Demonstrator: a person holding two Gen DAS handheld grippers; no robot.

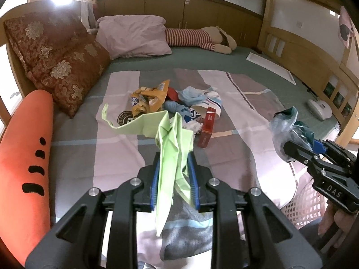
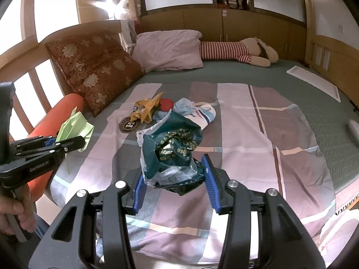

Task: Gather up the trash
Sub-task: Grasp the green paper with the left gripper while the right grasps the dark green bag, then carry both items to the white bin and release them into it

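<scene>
Nearest the cameras, the left gripper [image 1: 174,179] is clamping a crumpled light-green paper [image 1: 172,134] between its blue pads, jaws nearly closed, the sheet hanging slack above the patchwork sheet [image 1: 246,103]. To the right, the right gripper [image 2: 175,186] is pinching a crumpled dark-green plastic wrapper [image 2: 172,148], its jaws standing about half open around the bulky wad. Both pieces are riding clear of the bed.

Farther out, the rest of the litter is lying in a heap at the middle of the sheet: a yellow snack bag [image 1: 149,98], a red carton [image 1: 207,126], a paper cup [image 1: 208,107] and bluish scraps [image 1: 190,95]. Beyond it, pillows [image 1: 134,35] and a striped stuffed toy [image 1: 202,38] are resting against the far headboard.

The step in hand appears to be carrying two picked pieces away. No bin is clearly showing, though a white mesh basket [image 1: 303,201] is sitting at the near right. The next move is likely calling for bringing both loads over a container and opening the jaws.
</scene>
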